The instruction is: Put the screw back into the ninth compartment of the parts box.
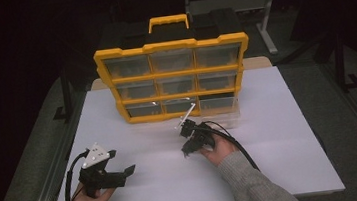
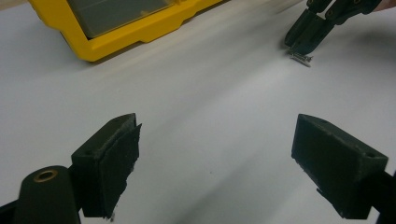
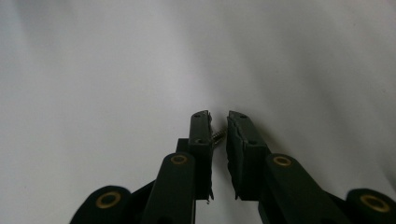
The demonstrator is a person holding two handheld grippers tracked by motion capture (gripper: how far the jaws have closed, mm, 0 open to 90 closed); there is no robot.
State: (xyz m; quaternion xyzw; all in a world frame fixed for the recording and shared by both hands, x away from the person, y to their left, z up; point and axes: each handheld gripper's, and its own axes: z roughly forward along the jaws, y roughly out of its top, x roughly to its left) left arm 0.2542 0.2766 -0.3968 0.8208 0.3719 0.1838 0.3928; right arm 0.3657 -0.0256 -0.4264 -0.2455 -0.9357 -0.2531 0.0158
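A small metal screw [image 3: 219,135] lies on the white tabletop [image 1: 279,120], crosswise between the tips of my right gripper [image 3: 219,122]. The jaws are closed to a narrow slit on it. From the left gripper view, the screw [image 2: 301,59] pokes out under the right gripper [image 2: 299,45], whose tips touch the table. In the high view, the right gripper [image 1: 186,150] sits near the table's middle, in front of a yellow organizer case [image 1: 174,76]. My left gripper [image 1: 121,162] hovers at the front left, jaws wide apart and empty [image 2: 215,158].
The yellow organizer stands upright at the back of the table, with three rows of clear drawers and a black-and-yellow handle [image 1: 168,22]. Its bottom corner [image 2: 126,28] appears in the left gripper view. White tabletop stretches on both sides and in front. The surroundings are dark.
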